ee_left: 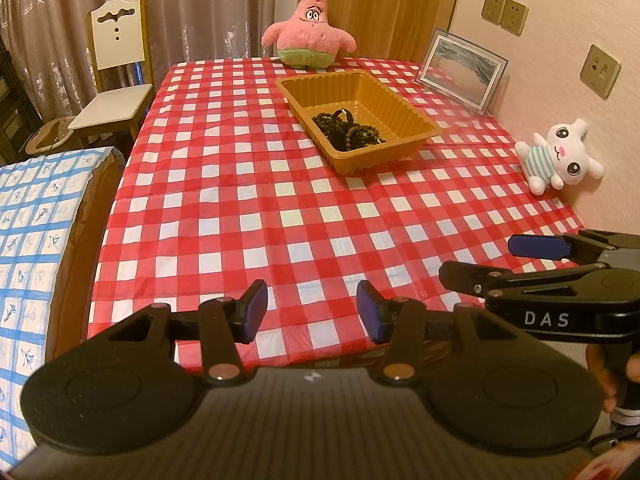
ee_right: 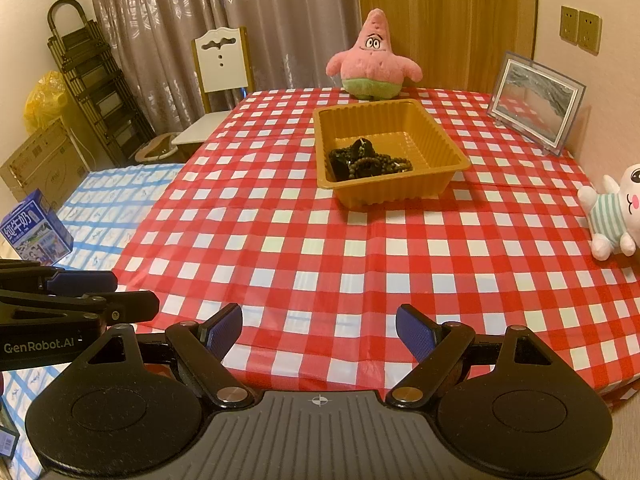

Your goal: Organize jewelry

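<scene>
An orange plastic tray (ee_left: 400, 96) (ee_right: 440, 136) sits on the far half of the red checked table. A heap of dark beaded bracelets (ee_left: 348, 130) (ee_right: 368, 162) lies in its near corner. My left gripper (ee_left: 312, 310) is open and empty above the table's near edge, well short of the tray. My right gripper (ee_right: 319, 334) is open and empty too, beside it at the near edge. The right gripper also shows in the left wrist view (ee_left: 488, 262), and the left gripper shows in the right wrist view (ee_right: 128, 292).
A pink star plush (ee_left: 310, 28) (ee_right: 374, 58) stands behind the tray. A picture frame (ee_left: 460, 70) (ee_right: 534, 102) and a white bunny plush (ee_left: 560, 156) (ee_right: 616, 210) are at the right edge. A chair (ee_left: 116, 80), a blue checked surface (ee_left: 36, 216) and a milk carton (ee_right: 36, 230) lie left.
</scene>
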{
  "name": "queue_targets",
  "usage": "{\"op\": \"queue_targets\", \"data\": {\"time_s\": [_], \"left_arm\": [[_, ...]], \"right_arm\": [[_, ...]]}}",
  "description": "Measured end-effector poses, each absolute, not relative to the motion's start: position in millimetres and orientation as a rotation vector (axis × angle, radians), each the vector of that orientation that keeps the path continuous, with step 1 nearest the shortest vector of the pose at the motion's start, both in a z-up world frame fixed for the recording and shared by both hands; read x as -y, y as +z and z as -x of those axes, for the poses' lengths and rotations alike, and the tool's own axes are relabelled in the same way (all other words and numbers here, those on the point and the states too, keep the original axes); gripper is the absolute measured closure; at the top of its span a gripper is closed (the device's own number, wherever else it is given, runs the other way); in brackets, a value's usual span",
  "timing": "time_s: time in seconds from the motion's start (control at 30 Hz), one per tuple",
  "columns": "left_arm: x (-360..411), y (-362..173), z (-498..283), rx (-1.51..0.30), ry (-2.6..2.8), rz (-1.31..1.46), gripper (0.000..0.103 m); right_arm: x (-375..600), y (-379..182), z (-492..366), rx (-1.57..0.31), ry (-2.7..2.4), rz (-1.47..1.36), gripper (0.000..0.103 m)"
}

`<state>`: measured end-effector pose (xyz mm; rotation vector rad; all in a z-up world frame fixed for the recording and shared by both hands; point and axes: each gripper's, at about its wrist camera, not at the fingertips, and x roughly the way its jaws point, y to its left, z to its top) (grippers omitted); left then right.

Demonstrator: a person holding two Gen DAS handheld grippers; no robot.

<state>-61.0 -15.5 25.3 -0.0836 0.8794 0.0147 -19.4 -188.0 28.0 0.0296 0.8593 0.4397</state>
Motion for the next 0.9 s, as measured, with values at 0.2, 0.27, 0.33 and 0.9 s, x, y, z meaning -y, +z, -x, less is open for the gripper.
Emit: {"op": "queue_targets", "data": {"time_s": [0.2, 0.27, 0.33, 0.9], "left_arm": [[16.0, 25.1, 61.1, -0.879, 0.015, 0.084, 0.057], [16.0, 25.1, 60.9, -0.879, 0.015, 0.084, 0.057], [15.9, 25.0, 60.5, -0.878, 0.015, 0.083, 0.057], [14.9, 26.1, 51.8, -0.86, 0.012, 0.084, 0.053]], "right_arm": [[188.0, 28.0, 19.9, -0.859, 0.44, -0.029, 0.019], [188.3, 27.9, 20.2, -0.859, 0.44, -0.029, 0.019], [188.4, 27.8, 20.3, -0.859, 0.439, -0.029, 0.019], [189.2, 29.3, 12.8, -0.862, 0.436, -0.029, 0.019]]}}
